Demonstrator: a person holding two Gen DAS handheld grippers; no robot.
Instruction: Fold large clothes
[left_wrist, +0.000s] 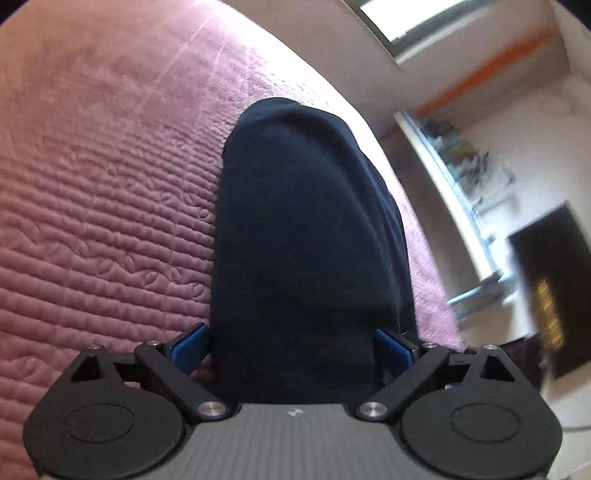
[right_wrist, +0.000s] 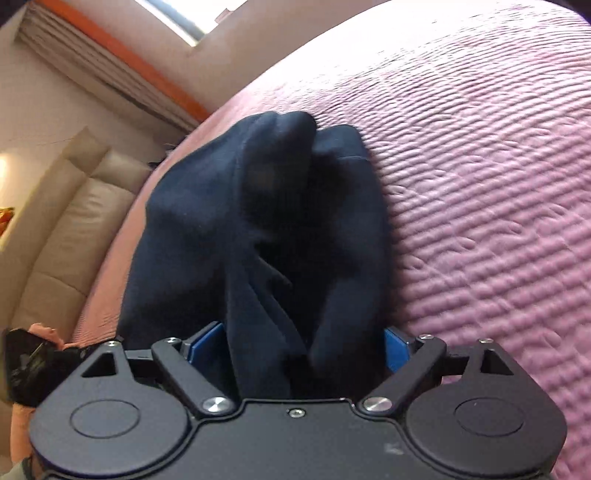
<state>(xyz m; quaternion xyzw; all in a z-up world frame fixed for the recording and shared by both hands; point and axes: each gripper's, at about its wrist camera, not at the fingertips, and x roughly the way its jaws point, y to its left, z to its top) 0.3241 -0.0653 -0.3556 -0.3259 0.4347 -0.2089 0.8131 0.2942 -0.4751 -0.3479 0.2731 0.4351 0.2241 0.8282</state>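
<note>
A dark navy garment (left_wrist: 303, 229) hangs from my left gripper (left_wrist: 295, 350) over the pink quilted bedspread (left_wrist: 103, 206). The cloth fills the gap between the blue pads (left_wrist: 190, 345) and hides the fingertips. In the right wrist view the same navy garment (right_wrist: 258, 221) is bunched in folds between the blue pads (right_wrist: 207, 347) of my right gripper (right_wrist: 299, 350), held above the bedspread (right_wrist: 480, 206). Both grippers are shut on the cloth.
The bed's edge runs along the right of the left wrist view, with a white shelf (left_wrist: 458, 192) and a dark screen (left_wrist: 546, 280) beyond. A beige leather sofa (right_wrist: 62, 229) and a curtained window (right_wrist: 110, 66) lie left of the bed.
</note>
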